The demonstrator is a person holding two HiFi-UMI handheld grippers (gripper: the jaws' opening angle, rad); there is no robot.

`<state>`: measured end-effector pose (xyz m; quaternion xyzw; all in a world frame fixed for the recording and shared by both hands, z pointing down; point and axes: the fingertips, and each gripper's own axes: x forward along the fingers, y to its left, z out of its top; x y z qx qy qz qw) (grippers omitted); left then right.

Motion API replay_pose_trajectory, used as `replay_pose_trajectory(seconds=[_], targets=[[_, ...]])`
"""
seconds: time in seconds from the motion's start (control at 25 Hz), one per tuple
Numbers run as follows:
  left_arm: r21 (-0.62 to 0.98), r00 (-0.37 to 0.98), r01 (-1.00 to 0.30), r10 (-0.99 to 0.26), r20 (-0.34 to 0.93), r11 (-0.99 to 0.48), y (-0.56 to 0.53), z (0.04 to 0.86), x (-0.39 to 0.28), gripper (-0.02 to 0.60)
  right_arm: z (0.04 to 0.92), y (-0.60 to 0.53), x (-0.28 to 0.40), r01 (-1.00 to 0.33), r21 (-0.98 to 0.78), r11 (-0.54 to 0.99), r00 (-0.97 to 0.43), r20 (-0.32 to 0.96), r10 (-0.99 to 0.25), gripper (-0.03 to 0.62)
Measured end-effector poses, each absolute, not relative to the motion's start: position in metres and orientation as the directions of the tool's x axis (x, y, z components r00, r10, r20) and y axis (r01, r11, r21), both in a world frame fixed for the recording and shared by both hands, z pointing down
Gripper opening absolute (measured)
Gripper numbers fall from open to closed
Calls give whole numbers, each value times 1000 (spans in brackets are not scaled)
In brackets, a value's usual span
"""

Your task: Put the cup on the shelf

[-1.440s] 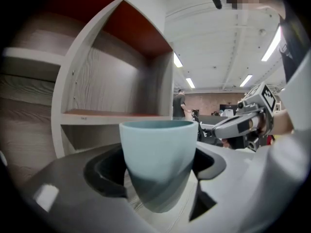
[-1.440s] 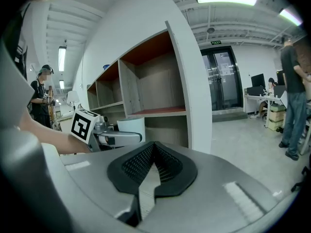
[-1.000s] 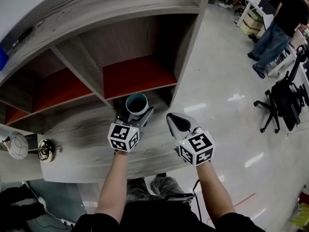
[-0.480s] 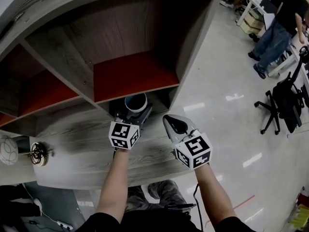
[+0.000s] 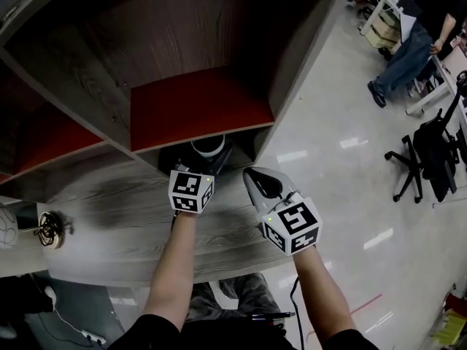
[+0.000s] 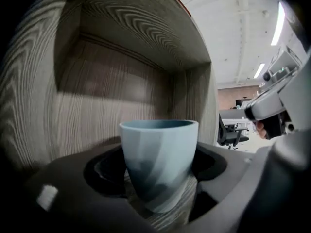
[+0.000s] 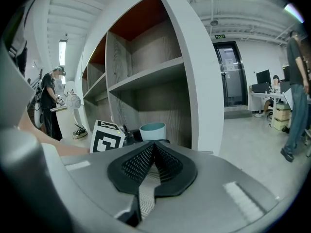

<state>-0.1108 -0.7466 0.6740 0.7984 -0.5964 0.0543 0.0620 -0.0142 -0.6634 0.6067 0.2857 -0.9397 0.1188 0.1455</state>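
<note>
A blue-grey cup stands upright between the jaws of my left gripper, which is shut on it. In the left gripper view the cup fills the middle, its base just above the wood-grain floor of a shelf compartment. The cup sits under the red-floored shelf, half hidden by that shelf's front edge. My right gripper hovers to the right of the cup, jaws shut and empty. From the right gripper view, the cup shows beside the left gripper's marker cube.
The grey wood ledge runs in front of the shelf unit. A small metal ornament stands at its left end. The unit's side wall borders the shiny floor. A person and a black office chair are at the far right.
My left gripper has carried the cup forward, deeper under the red-floored shelf, so less of the cup shows from above. The right gripper has barely moved.
</note>
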Motion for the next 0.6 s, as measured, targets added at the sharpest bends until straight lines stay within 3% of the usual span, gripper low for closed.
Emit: replay_pose_trajectory(seconds=[0.6], targets=[[7, 278, -959, -935, 222, -283, -746, 689, -114, 374, 612, -666, -11, -575, -153, 804, -791, 353, -499, 12]])
